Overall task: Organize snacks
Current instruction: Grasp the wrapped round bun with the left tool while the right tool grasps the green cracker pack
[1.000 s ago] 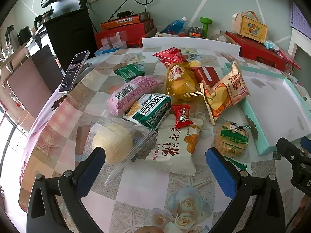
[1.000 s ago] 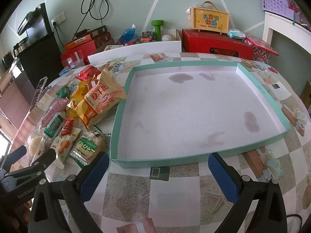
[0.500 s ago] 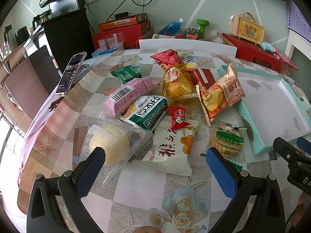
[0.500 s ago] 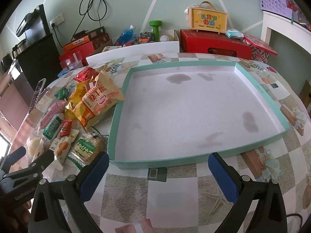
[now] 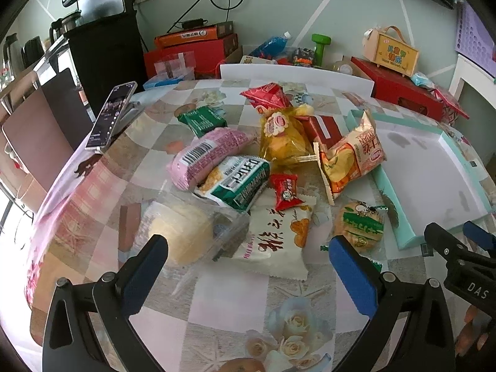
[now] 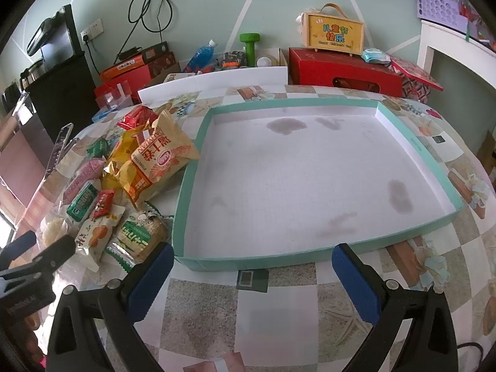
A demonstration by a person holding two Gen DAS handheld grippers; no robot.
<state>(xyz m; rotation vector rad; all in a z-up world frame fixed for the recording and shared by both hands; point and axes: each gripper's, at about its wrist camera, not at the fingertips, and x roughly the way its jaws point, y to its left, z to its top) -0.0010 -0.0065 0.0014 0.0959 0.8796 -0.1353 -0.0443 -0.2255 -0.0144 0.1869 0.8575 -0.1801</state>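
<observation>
A heap of snack packets lies on the patterned table: a white packet (image 5: pixel 274 238), a clear bag with a pale bun (image 5: pixel 183 235), a green-white pack (image 5: pixel 238 179), a small red candy (image 5: pixel 285 190), a pink roll (image 5: pixel 207 155), a yellow bag (image 5: pixel 283 138) and an orange chip bag (image 5: pixel 350 158). My left gripper (image 5: pixel 248 274) is open just short of the white packet, holding nothing. A shallow teal-rimmed white tray (image 6: pixel 310 255) stands empty to the right of the heap. My right gripper (image 6: pixel 252 274) hangs open before the tray's near rim.
A phone (image 5: pixel 111 114) leans on a stand at the table's left edge. Red boxes (image 6: pixel 344 68), a green dumbbell (image 6: pixel 249 46), a blue bottle (image 6: pixel 201 54) and a white board (image 6: pixel 214 80) line the back. A round green-labelled cracker pack (image 5: pixel 361 224) lies near the tray's corner.
Both grippers have drawn back a little toward me, so the snacks and tray sit slightly further off. Nothing on the table has moved; both stay open.
</observation>
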